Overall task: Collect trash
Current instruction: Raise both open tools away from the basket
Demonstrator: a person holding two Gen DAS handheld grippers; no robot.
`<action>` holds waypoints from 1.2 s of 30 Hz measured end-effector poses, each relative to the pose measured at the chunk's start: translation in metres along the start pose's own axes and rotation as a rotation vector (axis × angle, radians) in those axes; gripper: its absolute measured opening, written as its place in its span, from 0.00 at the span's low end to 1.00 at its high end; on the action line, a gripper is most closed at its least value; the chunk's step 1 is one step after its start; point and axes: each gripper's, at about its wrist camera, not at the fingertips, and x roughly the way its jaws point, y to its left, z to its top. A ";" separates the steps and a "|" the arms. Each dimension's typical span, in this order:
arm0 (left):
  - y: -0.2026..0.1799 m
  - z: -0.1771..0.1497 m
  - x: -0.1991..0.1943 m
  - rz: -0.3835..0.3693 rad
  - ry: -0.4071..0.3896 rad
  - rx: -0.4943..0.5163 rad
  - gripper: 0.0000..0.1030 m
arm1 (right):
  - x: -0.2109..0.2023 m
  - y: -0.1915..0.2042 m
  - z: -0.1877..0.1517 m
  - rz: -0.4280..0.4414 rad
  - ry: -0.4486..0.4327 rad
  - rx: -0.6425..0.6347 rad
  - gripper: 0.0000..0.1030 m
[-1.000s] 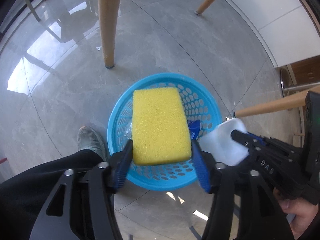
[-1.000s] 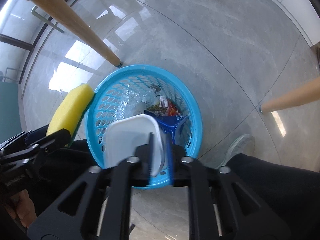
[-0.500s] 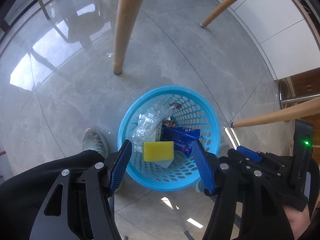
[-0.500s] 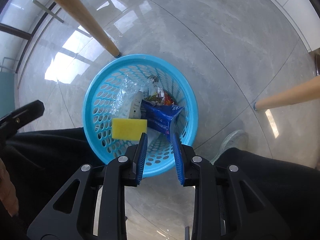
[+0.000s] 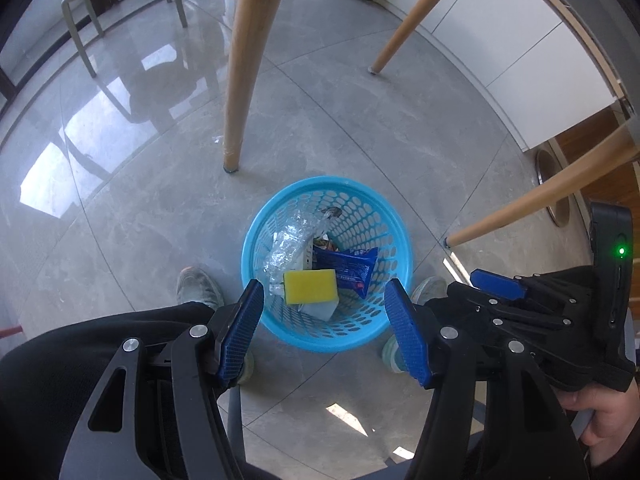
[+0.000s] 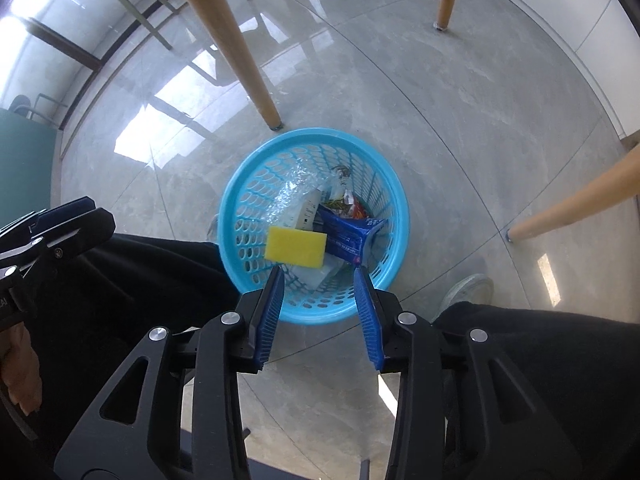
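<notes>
In the left wrist view, the left gripper (image 5: 324,332) hangs above a blue basket (image 5: 394,216) standing on the grey tiled floor (image 5: 152,184), its blue-padded fingers (image 5: 240,336) spread wide with nothing between them. Inside the basket a yellow sponge (image 5: 309,286) lies on top of a white piece (image 5: 320,308), with a blue wrapper (image 5: 352,268) just to its right and crumpled clear plastic (image 5: 292,240) on the far left side. A wooden desk leg (image 5: 244,64) stands on the floor beyond the basket, and another (image 5: 540,204) slants in from the right. The person's shoe (image 5: 198,284) rests on the floor left of the basket, by a black trouser leg (image 5: 80,352). The right gripper (image 5: 496,284) shows at the right edge, held by a hand (image 5: 608,420). In the right wrist view, the right gripper (image 6: 318,312) also points down over the basket (image 6: 396,184), its fingers (image 6: 370,320) opening and empty. The sponge (image 6: 296,247) sits on the near left side of the basket, touching the wrapper (image 6: 352,236) to its right, the plastic (image 6: 288,196) beyond. The left gripper (image 6: 60,224) appears at the left edge.
</notes>
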 end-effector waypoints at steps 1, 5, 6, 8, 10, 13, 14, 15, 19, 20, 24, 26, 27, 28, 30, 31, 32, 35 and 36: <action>-0.002 -0.003 -0.005 0.003 -0.010 0.006 0.61 | -0.005 0.000 -0.004 0.000 -0.007 -0.005 0.34; -0.011 -0.016 -0.020 0.001 -0.036 0.026 0.62 | -0.024 0.001 -0.017 -0.003 -0.042 -0.019 0.36; -0.013 -0.019 -0.024 0.002 -0.042 0.033 0.63 | -0.030 0.001 -0.020 -0.002 -0.051 -0.020 0.36; -0.018 -0.025 -0.032 0.007 -0.058 0.050 0.65 | -0.040 0.002 -0.028 0.006 -0.070 -0.020 0.38; -0.022 -0.031 -0.041 0.008 -0.074 0.060 0.67 | -0.049 0.004 -0.036 0.004 -0.090 -0.025 0.40; -0.027 -0.041 -0.055 0.006 -0.096 0.078 0.69 | -0.065 0.005 -0.050 0.007 -0.119 -0.038 0.40; -0.029 -0.045 -0.060 0.008 -0.104 0.084 0.70 | -0.070 0.007 -0.054 0.006 -0.129 -0.043 0.41; -0.030 -0.047 -0.064 0.010 -0.111 0.089 0.71 | -0.076 0.008 -0.059 0.008 -0.142 -0.049 0.42; -0.036 -0.059 -0.085 0.011 -0.141 0.112 0.75 | -0.102 0.012 -0.076 0.013 -0.186 -0.077 0.47; -0.037 -0.061 -0.089 0.011 -0.149 0.118 0.76 | -0.110 0.012 -0.080 0.013 -0.200 -0.084 0.48; -0.040 -0.072 -0.107 0.015 -0.178 0.130 0.79 | -0.138 0.011 -0.098 -0.002 -0.255 -0.109 0.53; -0.041 -0.076 -0.115 0.011 -0.191 0.135 0.80 | -0.151 0.009 -0.107 -0.002 -0.278 -0.111 0.54; -0.041 -0.078 -0.118 0.014 -0.198 0.140 0.81 | -0.155 0.009 -0.111 -0.003 -0.286 -0.111 0.55; -0.042 -0.081 -0.121 0.016 -0.204 0.143 0.81 | -0.160 0.007 -0.115 -0.007 -0.297 -0.112 0.56; -0.043 -0.087 -0.125 0.017 -0.210 0.147 0.82 | -0.168 0.003 -0.121 -0.012 -0.313 -0.113 0.56; -0.043 -0.090 -0.127 0.018 -0.213 0.151 0.82 | -0.172 0.002 -0.124 -0.014 -0.319 -0.114 0.57; -0.044 -0.094 -0.128 0.020 -0.214 0.155 0.82 | -0.176 0.000 -0.127 -0.016 -0.325 -0.115 0.58; -0.045 -0.102 -0.129 0.023 -0.224 0.165 0.85 | -0.187 -0.002 -0.141 -0.032 -0.351 -0.130 0.61; -0.045 -0.105 -0.128 0.021 -0.231 0.167 0.86 | -0.189 -0.002 -0.145 -0.040 -0.357 -0.135 0.62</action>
